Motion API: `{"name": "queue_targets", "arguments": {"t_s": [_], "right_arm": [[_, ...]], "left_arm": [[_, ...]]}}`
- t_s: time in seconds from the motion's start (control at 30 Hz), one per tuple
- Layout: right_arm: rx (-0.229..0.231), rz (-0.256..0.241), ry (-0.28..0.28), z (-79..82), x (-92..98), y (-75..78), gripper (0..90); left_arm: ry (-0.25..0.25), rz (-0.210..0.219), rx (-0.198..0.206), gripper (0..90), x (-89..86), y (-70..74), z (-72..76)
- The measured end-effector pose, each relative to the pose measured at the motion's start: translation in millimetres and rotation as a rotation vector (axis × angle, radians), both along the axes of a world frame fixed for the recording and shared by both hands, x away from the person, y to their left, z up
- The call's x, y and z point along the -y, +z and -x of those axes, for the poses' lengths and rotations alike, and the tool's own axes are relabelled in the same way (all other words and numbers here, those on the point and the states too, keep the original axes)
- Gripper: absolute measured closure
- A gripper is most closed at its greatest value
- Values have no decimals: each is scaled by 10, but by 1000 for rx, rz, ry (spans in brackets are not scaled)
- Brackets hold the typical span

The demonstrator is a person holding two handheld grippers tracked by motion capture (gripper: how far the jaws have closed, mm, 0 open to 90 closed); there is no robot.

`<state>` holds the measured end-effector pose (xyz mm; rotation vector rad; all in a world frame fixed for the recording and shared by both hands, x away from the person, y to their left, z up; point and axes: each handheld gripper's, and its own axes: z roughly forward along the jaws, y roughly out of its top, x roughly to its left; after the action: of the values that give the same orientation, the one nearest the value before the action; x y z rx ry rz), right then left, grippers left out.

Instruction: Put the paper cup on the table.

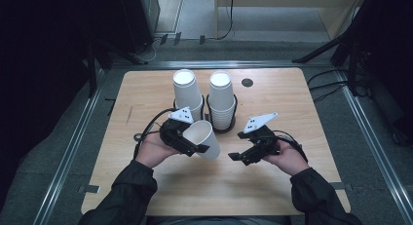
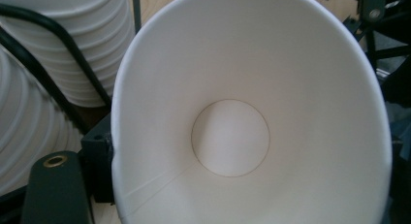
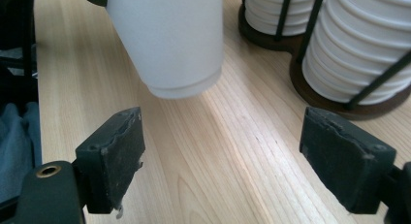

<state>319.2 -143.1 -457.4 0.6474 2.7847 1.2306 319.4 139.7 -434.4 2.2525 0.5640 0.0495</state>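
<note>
My left gripper is shut on the rim of a single white paper cup, held tilted above the wooden table. In the left gripper view I look straight into that cup, down to its round bottom. My right gripper stands open just right of the cup, nothing between its jaws. In the right gripper view the cup's base hangs ahead of and above the open gripper, apart from it. Two stacks of white cups stand upside down in a black wire holder behind.
The wire holder sits mid-table, close behind both grippers. A small dark round hole lies near the far edge. Bare wood stretches toward the near edge and at the table's left and right. Dark floor and stands surround the table.
</note>
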Motion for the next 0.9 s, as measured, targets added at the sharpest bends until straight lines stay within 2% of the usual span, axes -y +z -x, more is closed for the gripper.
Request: {"name": "queue_targets", "arguments": {"t_s": [0.2,0.27,0.47,0.7,0.9], "right_arm": [[-12,13,-53,-59,26,-26,165],[-13,10,-54,-74,45,-25,165],[-12,21,-93,-108,115,-28,165],[-28,29,-137,-164,162,-55,166],[-24,23,-141,-198,178,-55,166]], "left_arm": [[5,-39,-8,169,-19,-45,-30],[5,-46,-11,169,-36,-59,-32],[21,-75,-22,168,-146,-94,-58],[60,-71,-32,168,-325,-98,-70],[92,-67,-36,168,-460,-93,-65]]}}
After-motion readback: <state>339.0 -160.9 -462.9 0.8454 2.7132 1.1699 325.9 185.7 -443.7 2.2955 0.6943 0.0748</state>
